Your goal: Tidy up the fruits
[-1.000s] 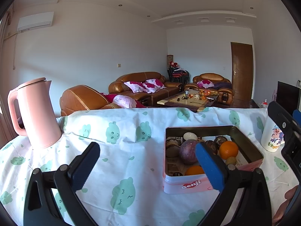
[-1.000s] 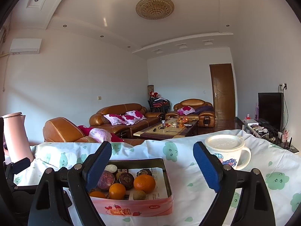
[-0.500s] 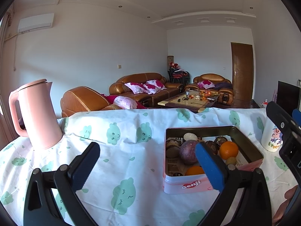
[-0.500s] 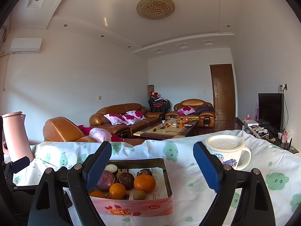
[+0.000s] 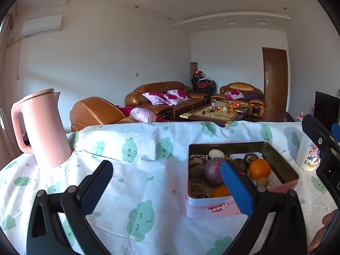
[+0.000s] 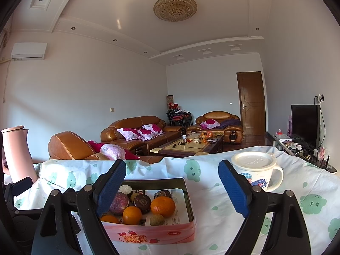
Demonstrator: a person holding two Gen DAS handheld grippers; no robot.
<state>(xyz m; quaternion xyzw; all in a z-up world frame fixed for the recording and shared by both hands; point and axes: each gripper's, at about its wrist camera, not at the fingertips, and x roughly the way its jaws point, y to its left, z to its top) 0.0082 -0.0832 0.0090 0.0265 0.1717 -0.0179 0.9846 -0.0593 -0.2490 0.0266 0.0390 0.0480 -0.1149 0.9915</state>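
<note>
Tin (image 6: 187, 193) on tablecloth (image 5: 136, 170) holds oranges (image 6: 163, 206) (plus darker fruit). Left gripper (image 5: 167, 182), right gripper (image 6: 172, 189) near tin, both spread, empty. Mug (image 6: 258, 172) right of tin, kettle (image 5: 41, 127) left.

walls white | brown leather sofas (image 6: 136, 131) | wooden door (image 6: 251, 104) | ceiling lamp (image 6: 175, 7)

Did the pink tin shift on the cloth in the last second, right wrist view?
No. The pink tin sits in the same spot relative to the lidded mug and the green prints on the tablecloth as before.
</note>
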